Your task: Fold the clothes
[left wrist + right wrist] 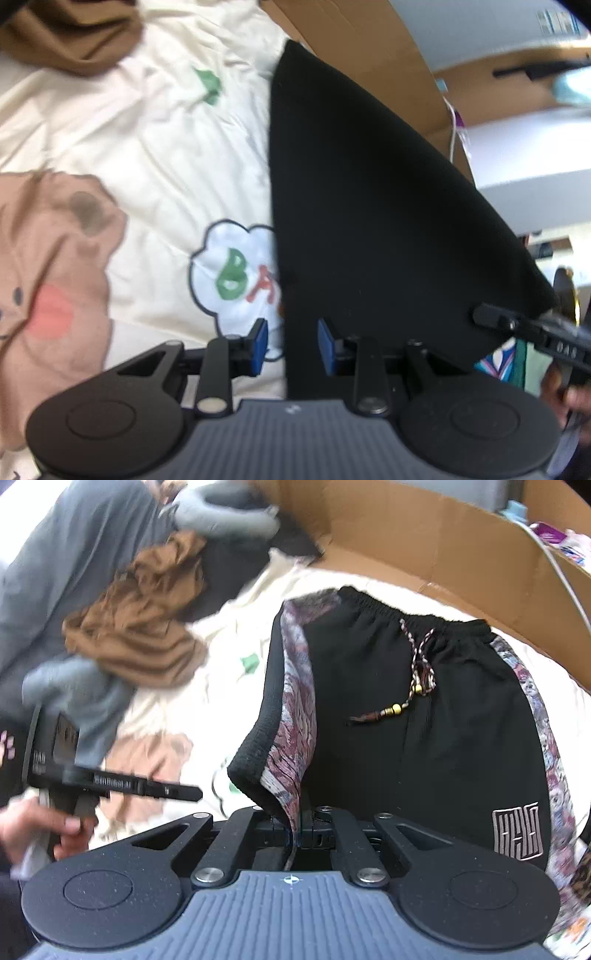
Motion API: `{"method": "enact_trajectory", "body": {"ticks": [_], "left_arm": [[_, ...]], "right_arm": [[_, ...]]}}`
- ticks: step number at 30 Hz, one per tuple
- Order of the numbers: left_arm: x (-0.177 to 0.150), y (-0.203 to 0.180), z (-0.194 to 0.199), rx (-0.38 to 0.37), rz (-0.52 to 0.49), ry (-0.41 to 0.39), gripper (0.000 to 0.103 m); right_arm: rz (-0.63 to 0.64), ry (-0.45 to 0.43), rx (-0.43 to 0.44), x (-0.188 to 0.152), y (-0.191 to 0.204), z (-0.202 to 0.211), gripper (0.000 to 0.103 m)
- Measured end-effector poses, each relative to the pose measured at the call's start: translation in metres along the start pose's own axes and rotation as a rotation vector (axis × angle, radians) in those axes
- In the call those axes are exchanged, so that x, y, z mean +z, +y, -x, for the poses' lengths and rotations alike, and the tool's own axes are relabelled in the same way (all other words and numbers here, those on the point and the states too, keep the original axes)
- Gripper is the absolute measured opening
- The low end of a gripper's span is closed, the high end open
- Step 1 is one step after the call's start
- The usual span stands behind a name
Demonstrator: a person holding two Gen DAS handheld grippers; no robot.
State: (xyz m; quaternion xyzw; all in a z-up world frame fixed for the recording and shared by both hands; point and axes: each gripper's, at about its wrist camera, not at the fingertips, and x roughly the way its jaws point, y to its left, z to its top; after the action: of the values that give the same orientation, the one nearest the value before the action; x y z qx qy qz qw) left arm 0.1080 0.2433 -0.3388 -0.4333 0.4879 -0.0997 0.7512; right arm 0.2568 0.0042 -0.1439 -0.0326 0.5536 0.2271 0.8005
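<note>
Black shorts (424, 738) with patterned side stripes, a beaded drawstring (417, 672) and a grey logo lie on a cream printed sheet (240, 590). My right gripper (299, 834) is shut on the shorts' left leg hem, which it holds lifted and curled over. In the left wrist view the raised black cloth (369, 203) fills the middle. My left gripper (293, 343) is open, with blue pads (260, 343), and the cloth's edge hangs between them untouched. The right gripper (491, 317) shows at the cloth's far corner. The left gripper (177, 792) appears side-on, held by a hand (33, 827).
A crumpled brown garment (140, 635) and grey clothes (74, 554) are piled at the back left of the bed. A cardboard wall (424, 542) runs behind the shorts. The sheet carries a bear print (48, 277) and a cloud print (236, 273).
</note>
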Motion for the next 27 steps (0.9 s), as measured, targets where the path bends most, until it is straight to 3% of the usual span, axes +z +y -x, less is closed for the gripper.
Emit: {"method": "enact_trajectory", "body": {"ticks": [8,12,21,27], "left_arm": [[-0.006,-0.014,-0.018,0.064,-0.006,0.052,0.032],[-0.003,-0.033,-0.032,0.103,-0.039,0.099,0.032],[0.014,-0.086,-0.075,0.182,-0.234,0.258,0.035],[0.040,-0.122,-0.092,0.241,-0.204,0.317,0.036]], "right_arm": [[0.093,0.082,0.069,-0.007,-0.028,-0.009,0.001],[0.080,0.027,0.095,-0.025,-0.046,-0.014,0.001],[-0.062,-0.165,0.147,-0.070,-0.090,-0.025,0.001],[-0.088,-0.213,0.200,-0.082,-0.106,-0.026,0.001]]}}
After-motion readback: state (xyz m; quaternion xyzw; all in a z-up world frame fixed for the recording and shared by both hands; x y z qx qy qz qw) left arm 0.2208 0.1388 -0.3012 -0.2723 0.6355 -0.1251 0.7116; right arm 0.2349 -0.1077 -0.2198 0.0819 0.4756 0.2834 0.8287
